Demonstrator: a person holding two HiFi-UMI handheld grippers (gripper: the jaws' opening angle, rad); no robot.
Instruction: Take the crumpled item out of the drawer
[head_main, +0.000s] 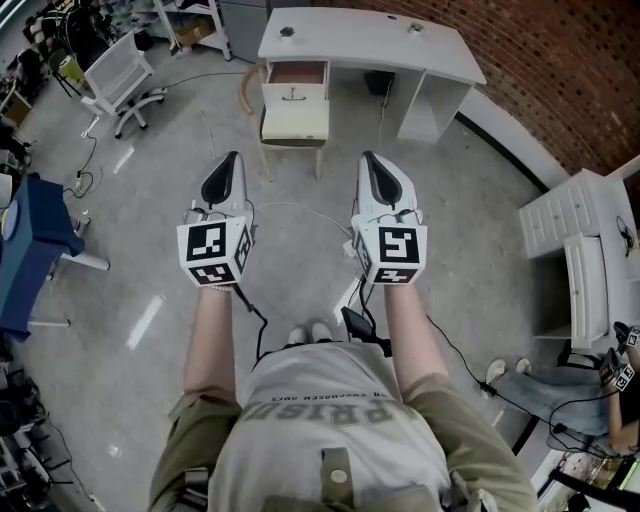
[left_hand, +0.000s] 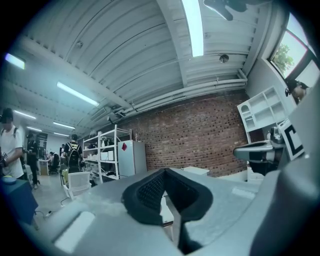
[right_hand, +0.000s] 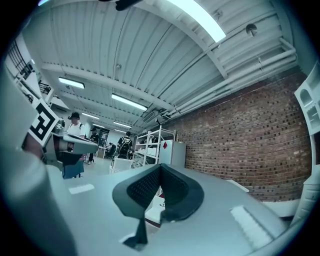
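A white desk stands some way ahead on the floor, against the brick wall. Its left drawer is pulled open and shows a brownish inside; I cannot make out any crumpled item in it. A wooden chair with a cream seat stands right in front of that drawer. My left gripper and right gripper are held side by side at chest height, both pointing at the desk and well short of it. Both are shut, with nothing between their jaws.
A white office chair stands at the far left and a blue table at the left edge. A white drawer unit stands at the right, with a seated person below it. Cables trail across the grey floor.
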